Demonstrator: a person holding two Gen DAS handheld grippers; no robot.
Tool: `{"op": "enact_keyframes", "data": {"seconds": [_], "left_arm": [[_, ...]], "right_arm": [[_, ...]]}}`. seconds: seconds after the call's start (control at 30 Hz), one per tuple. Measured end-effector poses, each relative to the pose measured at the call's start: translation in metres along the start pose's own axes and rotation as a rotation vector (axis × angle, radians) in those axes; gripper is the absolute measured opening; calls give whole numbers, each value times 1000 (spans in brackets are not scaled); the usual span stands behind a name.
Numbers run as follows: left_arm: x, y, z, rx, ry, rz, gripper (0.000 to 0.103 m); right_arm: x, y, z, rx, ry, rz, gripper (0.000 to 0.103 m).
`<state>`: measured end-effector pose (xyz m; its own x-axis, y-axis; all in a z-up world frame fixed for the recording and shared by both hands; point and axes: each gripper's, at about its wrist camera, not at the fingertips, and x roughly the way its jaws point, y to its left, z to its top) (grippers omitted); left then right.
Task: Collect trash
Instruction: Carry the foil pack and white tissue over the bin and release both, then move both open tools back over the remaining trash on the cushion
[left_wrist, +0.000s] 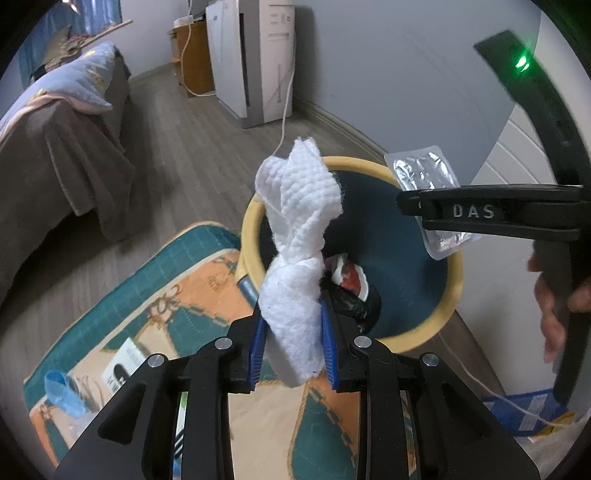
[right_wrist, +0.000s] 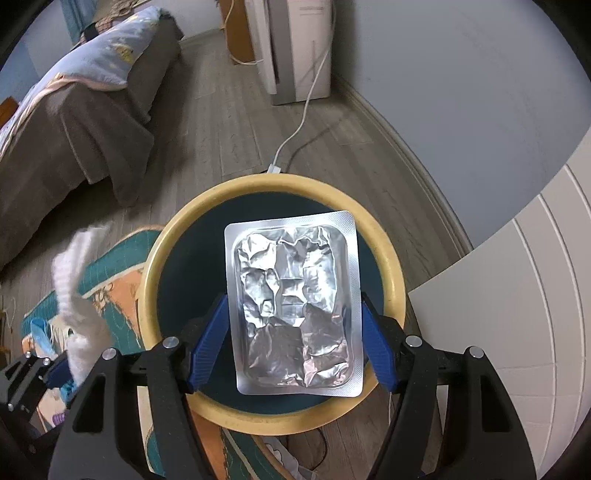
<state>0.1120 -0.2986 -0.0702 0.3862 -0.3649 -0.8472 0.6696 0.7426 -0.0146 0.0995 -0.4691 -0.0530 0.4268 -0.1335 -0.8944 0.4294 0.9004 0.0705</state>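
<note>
Two pieces of trash are held over one bin. Left wrist view: a twisted white paper towel (left_wrist: 299, 251) stands upright between the blue pads of the left gripper (left_wrist: 293, 347), whose jaws are clamped on its lower end; its upper part rises toward 12 o'clock and overlaps the near-left rim of the yellow-rimmed bin (left_wrist: 448, 295). Dark items and a red-and-white wrapper (left_wrist: 351, 280) lie at the bottom of the bin's dark interior. At 2 o'clock from the towel, the right gripper (left_wrist: 436, 216) enters from the right edge with a silver foil blister pack (left_wrist: 424, 173) between its fingers, above the bin's far-right rim. A hand (left_wrist: 554, 306) on that tool's handle shows, blurred, at 3 to 4 o'clock.

Right wrist view: the foil blister pack (right_wrist: 293, 306) lies flat between the blue pads of the right gripper (right_wrist: 293, 332), jaws pressed against its two long edges, directly over the bin (right_wrist: 273, 184) opening. At 9 o'clock, the towel (right_wrist: 77, 295) and left gripper (right_wrist: 55, 369) appear blurred beside the bin.

Surroundings: a teal-and-orange patterned rug (left_wrist: 177, 291) at 7 o'clock of the bin, carrying a blue scrap (left_wrist: 61, 391); a bed with brown cover (left_wrist: 62, 158) at 10 o'clock; a white appliance (left_wrist: 255, 59) and white cable (right_wrist: 303, 122) at 12 o'clock on the grey wood floor (left_wrist: 192, 147).
</note>
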Motion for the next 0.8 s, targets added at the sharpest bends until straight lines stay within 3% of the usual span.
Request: {"op": "enact_keyframes", "data": {"seconds": [0.37, 0.43, 0.5, 0.53, 0.7, 0.73, 0.8], "left_arm": [[-2, -20, 33, 26, -81, 7, 33], [-4, -21, 35, 16, -93, 9, 44], [-6, -22, 34, 13, -112, 23, 60], [-6, -21, 33, 12, -118, 27, 65], [-9, -13, 26, -7, -111, 45, 82], [-12, -12, 23, -11, -111, 51, 90], [-21, -4, 12, -27, -127, 57, 95]], "right_arm": [[-17, -9, 8, 91, -101, 11, 68], [-18, -11, 9, 100, -103, 11, 70], [-19, -12, 9, 104, -109, 13, 83], [-19, -12, 9, 105, -114, 14, 84], [-23, -6, 10, 103, -118, 41, 97], [-23, -4, 10, 99, -116, 47, 97], [-24, 3, 8, 88, -107, 56, 97]]}}
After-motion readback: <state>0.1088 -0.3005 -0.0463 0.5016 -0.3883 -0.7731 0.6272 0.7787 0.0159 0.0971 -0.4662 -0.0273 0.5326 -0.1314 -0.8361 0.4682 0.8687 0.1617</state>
